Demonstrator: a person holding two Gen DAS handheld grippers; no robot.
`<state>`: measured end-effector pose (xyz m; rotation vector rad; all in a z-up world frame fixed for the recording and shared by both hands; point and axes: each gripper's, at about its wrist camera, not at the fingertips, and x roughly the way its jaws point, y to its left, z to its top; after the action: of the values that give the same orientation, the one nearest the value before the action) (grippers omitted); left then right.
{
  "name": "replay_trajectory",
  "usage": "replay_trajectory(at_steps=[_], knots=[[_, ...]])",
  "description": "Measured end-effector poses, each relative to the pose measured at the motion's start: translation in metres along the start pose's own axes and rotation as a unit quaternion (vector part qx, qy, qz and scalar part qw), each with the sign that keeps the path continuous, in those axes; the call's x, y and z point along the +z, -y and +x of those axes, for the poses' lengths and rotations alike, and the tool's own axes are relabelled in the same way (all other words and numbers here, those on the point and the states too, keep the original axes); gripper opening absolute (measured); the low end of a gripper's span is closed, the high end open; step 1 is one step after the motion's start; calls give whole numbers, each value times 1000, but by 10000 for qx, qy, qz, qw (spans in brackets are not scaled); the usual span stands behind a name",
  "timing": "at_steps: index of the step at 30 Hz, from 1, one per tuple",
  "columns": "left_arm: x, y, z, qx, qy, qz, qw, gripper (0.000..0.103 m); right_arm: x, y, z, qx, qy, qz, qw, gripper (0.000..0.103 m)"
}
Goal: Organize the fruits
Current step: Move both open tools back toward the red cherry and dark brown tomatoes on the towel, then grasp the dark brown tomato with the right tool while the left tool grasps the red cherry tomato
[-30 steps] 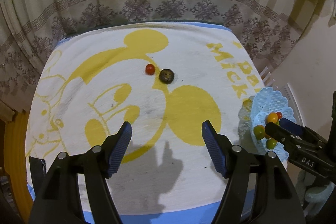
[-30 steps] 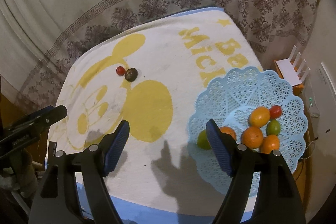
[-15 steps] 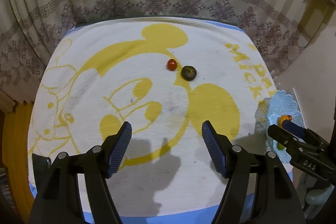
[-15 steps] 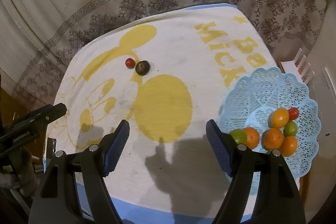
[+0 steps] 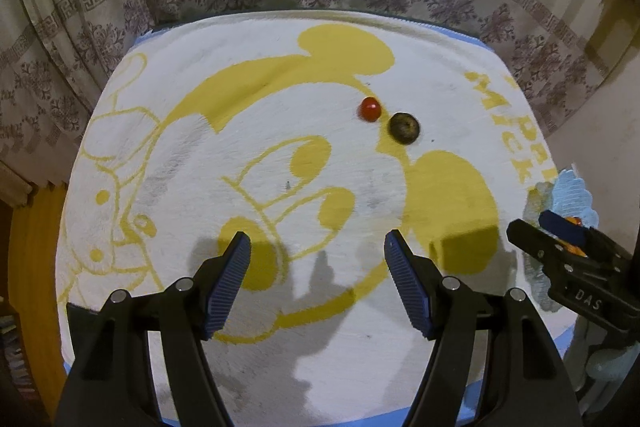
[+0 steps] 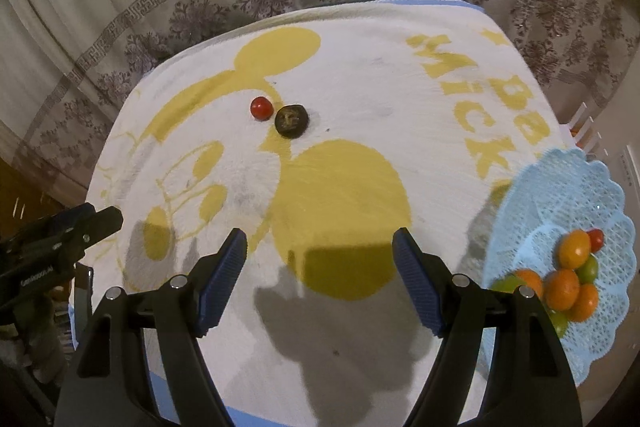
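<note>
Two fruits lie loose on a white towel [image 6: 360, 75] printed with a yellow cartoon mouse; a small red tomato [image 6: 261, 108] sits just beside a dark, wrinkled round fruit [image 6: 291, 121], the two almost touching, both on the towel's far half where the mouse's ear meets its head; they appear to be the last pieces not yet sorted. At the towel's right edge stands a pale blue lattice basket [image 6: 568, 187]; it holds a cluster of orange fruits [image 6: 562, 289], green ones and one more red tomato, gathered in its near part, which suggests the basket is the collecting place. The right gripper [image 6: 320, 247] hangs over the towel's near half, jaws spread wide with nothing between them; the loose pair lies beyond it, well apart from its pads. The left gripper [image 5: 318, 251] hangs likewise over the near half, jaws spread and empty, angled down at the cloth; from its view the tomato [image 5: 369, 109] and the dark fruit [image 5: 404, 128] lie ahead and slightly right. Both tools seem held open and ready so either can reach forward for a loose fruit.
</note>
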<state>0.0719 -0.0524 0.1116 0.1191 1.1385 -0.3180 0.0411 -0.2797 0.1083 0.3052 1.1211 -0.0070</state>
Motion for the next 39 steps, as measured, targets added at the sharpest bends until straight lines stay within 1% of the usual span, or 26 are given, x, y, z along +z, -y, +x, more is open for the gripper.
replay_trajectory(at_steps=[8, 13, 16, 22, 23, 24, 28, 29, 30, 32, 34, 36, 37, 38, 39], knots=[[13, -16, 24, 99, -92, 65, 9999, 69, 20, -21, 42, 43, -208, -198, 9996, 76], [20, -26, 41, 139, -214, 27, 9997, 69, 42, -27, 75, 3, -307, -177, 9994, 75], [25, -32, 50, 159, -265, 13, 9995, 69, 58, -26, 91, -43, -324, -95, 9994, 69], [35, -42, 63, 208, -330, -29, 9992, 69, 87, -25, 118, -84, -344, 28, 9994, 67], [36, -44, 65, 211, -340, -40, 9992, 69, 90, -26, 121, -85, -355, 21, 9993, 65], [38, -45, 67, 212, -349, -48, 9992, 69, 93, -27, 127, -96, -381, 6, 9992, 61], [41, -48, 74, 226, -381, -55, 9990, 69, 103, -28, 143, -162, -450, -53, 9988, 59], [42, -49, 75, 228, -386, -55, 9990, 69, 105, -28, 149, -166, -486, -62, 9987, 54], [43, -49, 77, 233, -386, -51, 9990, 69, 106, -27, 151, -170, -503, -65, 9986, 52], [45, -50, 80, 249, -389, -36, 9989, 69, 108, -26, 157, -200, -516, -97, 9984, 52], [48, -49, 84, 262, -403, -19, 9988, 69, 110, -27, 159, -230, -493, -135, 9984, 52], [52, -48, 89, 271, -421, 8, 9987, 69, 112, -28, 159, -294, -466, -216, 9982, 49], [54, -47, 92, 268, -429, 26, 9987, 69, 112, -29, 158, -303, -459, -248, 9982, 47], [58, -45, 95, 250, -433, 54, 9987, 69, 111, -30, 157, -266, -458, -269, 9982, 40], [60, -43, 97, 232, -430, 89, 9988, 69, 110, -31, 153, -271, -460, -287, 9982, 40]])
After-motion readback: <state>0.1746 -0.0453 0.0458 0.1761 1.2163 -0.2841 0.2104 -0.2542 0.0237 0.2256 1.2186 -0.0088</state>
